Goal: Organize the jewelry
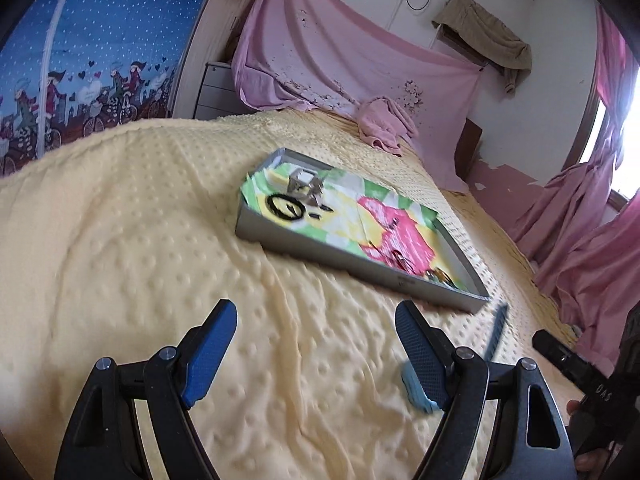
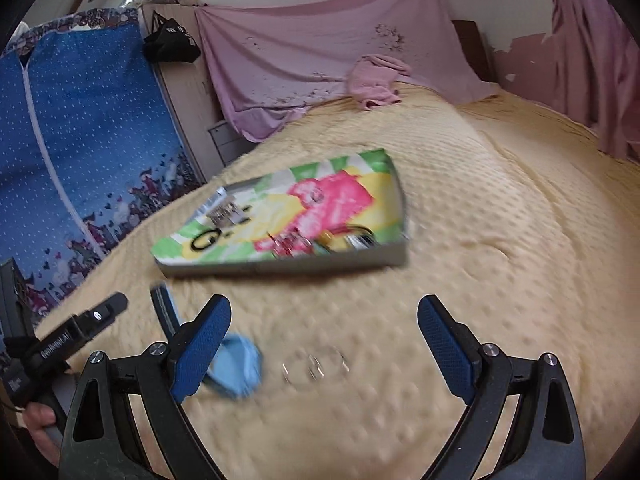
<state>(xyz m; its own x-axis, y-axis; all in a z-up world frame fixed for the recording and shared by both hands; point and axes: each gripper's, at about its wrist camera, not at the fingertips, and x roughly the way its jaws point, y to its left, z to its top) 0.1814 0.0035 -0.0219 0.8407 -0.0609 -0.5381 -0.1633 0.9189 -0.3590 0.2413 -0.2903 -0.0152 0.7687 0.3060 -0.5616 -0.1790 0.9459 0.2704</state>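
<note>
A grey tray (image 1: 352,266) lined with bright pink, green and yellow paper lies on the yellow dotted blanket. Inside it are a black ring (image 1: 286,206), a silver metal piece (image 1: 306,186) and small jewelry (image 1: 404,262) at its right end. My left gripper (image 1: 316,312) hangs open and empty over the blanket, short of the tray. A light blue soft item (image 1: 416,396) lies by its right finger. My right gripper (image 2: 325,306) is open too. A clear bracelet (image 2: 314,366) rests on the blanket below its jaws, blurred. The tray (image 2: 280,266) lies ahead of it.
The left gripper (image 2: 138,304) shows at the right wrist view's left edge, held by a hand (image 2: 38,424). A crumpled pink cloth (image 1: 384,126) lies at the bed's far end. Pink sheets, a blue patterned wardrobe (image 2: 80,140) and curtains surround the bed.
</note>
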